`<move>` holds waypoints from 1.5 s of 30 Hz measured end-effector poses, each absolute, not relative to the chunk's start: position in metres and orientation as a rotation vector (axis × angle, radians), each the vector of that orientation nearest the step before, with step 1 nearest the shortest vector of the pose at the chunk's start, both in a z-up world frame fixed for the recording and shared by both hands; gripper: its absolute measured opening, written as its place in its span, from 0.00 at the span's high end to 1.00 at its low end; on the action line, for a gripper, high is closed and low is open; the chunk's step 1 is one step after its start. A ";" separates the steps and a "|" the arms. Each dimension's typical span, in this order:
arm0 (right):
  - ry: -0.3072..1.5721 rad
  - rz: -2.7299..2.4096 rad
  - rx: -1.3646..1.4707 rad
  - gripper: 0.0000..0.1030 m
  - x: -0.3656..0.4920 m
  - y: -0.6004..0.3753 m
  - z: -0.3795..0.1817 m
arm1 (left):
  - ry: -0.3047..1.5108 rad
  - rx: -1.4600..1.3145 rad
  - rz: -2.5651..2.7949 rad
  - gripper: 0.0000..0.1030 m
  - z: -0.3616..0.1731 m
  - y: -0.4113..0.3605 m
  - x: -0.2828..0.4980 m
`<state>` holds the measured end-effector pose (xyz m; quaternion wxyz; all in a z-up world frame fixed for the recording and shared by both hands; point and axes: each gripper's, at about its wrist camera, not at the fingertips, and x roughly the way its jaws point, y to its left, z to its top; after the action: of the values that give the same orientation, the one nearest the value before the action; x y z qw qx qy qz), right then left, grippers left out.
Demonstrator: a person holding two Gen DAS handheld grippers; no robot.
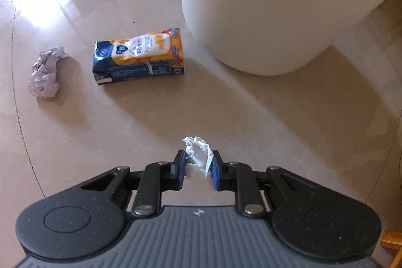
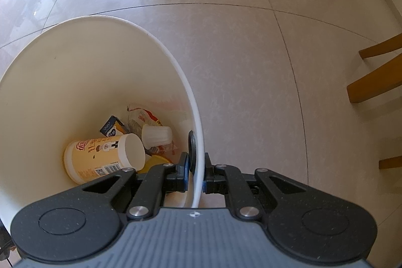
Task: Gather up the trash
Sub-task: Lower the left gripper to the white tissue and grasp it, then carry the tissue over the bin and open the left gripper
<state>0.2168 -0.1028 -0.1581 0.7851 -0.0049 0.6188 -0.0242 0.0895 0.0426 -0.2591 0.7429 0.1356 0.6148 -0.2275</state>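
The crumpled tissue (image 1: 197, 155) sits pinched between the left claw (image 1: 196, 168) pads just above the floor (image 1: 150, 129); feather-light and squishy, so grab anywhere. The right claw (image 2: 196, 173) is clamped on the white bin (image 2: 176, 62) rim; inside are a paper cup (image 2: 100, 157), a carton and wrappers.

- White crumpled tissue (image 1: 197, 153) pinched in the left claw (image 1: 196, 168).
- Orange-blue carton (image 1: 139, 55) lying flat on the floor (beside the bin (image 1: 276, 4)).
- Crumpled paper (image 1: 46, 72) farther left.
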 end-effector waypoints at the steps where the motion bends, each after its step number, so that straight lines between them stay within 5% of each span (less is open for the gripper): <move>1: 1.331 -0.053 -0.015 0.88 0.216 -0.102 -0.158 | 1.348 0.294 -0.497 0.81 -0.258 0.043 0.090; 27: 1.330 -0.093 0.122 0.89 0.222 -0.117 -0.153 | 1.336 0.251 -0.455 0.81 -0.221 0.064 0.107; 45: 1.282 -0.100 0.060 0.87 0.217 -0.108 -0.154 | 1.177 0.353 -0.515 0.81 -0.021 0.034 0.161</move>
<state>0.2167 -0.1080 -0.1544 0.7999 0.0281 0.5977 -0.0466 0.1605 0.0344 -0.0214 0.7862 0.1638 0.5460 -0.2388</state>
